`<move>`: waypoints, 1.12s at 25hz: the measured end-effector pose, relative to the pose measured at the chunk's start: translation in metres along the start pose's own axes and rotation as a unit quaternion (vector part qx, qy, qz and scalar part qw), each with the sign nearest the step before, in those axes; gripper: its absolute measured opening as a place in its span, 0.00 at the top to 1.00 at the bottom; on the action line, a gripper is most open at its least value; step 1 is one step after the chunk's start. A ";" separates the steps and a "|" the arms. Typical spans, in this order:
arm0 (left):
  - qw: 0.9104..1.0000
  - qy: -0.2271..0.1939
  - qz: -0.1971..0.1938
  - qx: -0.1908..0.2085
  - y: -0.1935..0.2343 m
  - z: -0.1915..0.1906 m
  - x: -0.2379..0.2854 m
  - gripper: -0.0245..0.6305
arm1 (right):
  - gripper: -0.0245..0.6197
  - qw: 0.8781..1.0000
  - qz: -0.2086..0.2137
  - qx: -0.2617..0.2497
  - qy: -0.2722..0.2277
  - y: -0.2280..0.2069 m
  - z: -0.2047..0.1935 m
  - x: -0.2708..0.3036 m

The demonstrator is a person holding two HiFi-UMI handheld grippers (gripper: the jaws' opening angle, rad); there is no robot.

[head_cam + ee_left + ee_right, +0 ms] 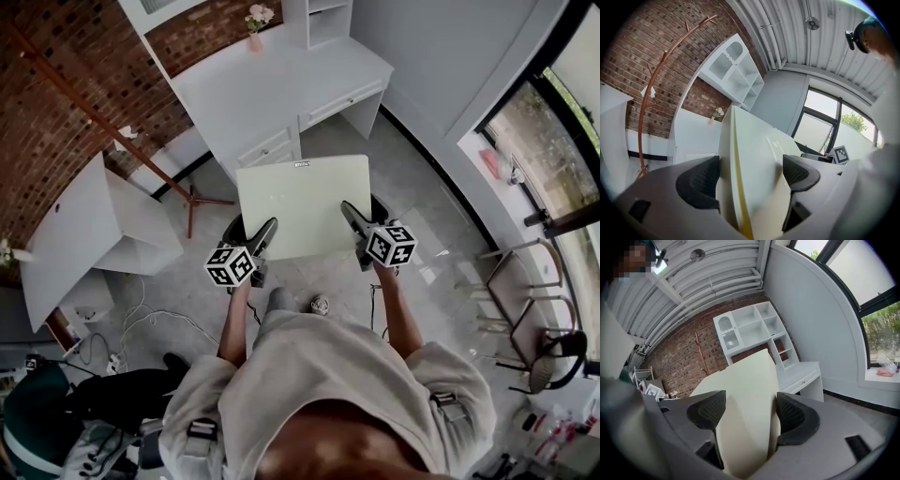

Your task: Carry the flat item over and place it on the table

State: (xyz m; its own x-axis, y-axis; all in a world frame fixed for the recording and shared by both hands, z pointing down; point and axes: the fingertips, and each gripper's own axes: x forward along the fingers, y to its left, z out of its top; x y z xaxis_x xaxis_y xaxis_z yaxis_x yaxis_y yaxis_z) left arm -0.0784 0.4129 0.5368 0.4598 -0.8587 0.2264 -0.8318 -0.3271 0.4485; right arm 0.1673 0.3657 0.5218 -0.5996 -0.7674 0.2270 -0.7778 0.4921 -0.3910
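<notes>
While the flat item [305, 206] hangs level over the grey floor [412, 187], at 12 o'clock from the person's chest, both grippers carry it by its near edge. The left gripper [265, 230] bites near the board's 7 o'clock corner and the right gripper [352, 214] near its 5 o'clock corner. In each gripper view the jaws are closed on the panel, with the black ribbed pads [701, 180] pressed against both faces.

It is a thin, square, pale cream sheet with straight edges, a yellowish core along the rim in the left gripper view, and a small dark tab at its far edge. It shows no sag, so I judge it stiff and fairly light. The glossy face looks slippery, and the far edge overhangs well past the grip, so it may lever downward. A two-point hold along one edge, well spread, suits it.

At 12 o'clock beyond it stands the white desk [281, 84], smooth and matte, with a small flower vase [256, 19] at its back.
</notes>
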 end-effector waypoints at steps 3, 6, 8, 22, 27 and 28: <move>1.000 0.002 0.003 -0.005 0.005 -0.003 0.002 0.30 | 0.41 1.000 0.001 0.001 0.006 -0.001 -0.004 0.006; 1.000 0.004 0.006 -0.008 0.013 -0.002 0.009 0.30 | 0.41 1.000 0.000 0.000 0.010 -0.004 -0.003 0.017; 1.000 0.006 0.006 -0.011 0.021 -0.002 0.015 0.30 | 0.41 1.000 -0.002 0.000 0.013 -0.006 -0.004 0.025; 0.999 0.017 -0.035 -0.017 0.112 0.067 0.132 0.30 | 0.41 0.999 -0.046 -0.005 0.004 -0.042 0.046 0.156; 0.998 0.020 -0.049 -0.012 0.145 0.104 0.169 0.30 | 0.41 0.998 -0.059 -0.003 -0.006 -0.046 0.069 0.204; 0.998 0.020 -0.052 -0.012 0.151 0.110 0.175 0.30 | 0.41 0.998 -0.061 -0.003 -0.007 -0.047 0.073 0.212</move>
State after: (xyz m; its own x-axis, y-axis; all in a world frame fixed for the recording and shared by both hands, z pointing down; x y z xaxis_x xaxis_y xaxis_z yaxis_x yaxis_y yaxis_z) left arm -0.1580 0.1699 0.5493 0.5555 -0.8038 0.2129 -0.7719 -0.4033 0.4914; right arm 0.0903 0.1498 0.5236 -0.4980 -0.8273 0.2599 -0.8459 0.3974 -0.3556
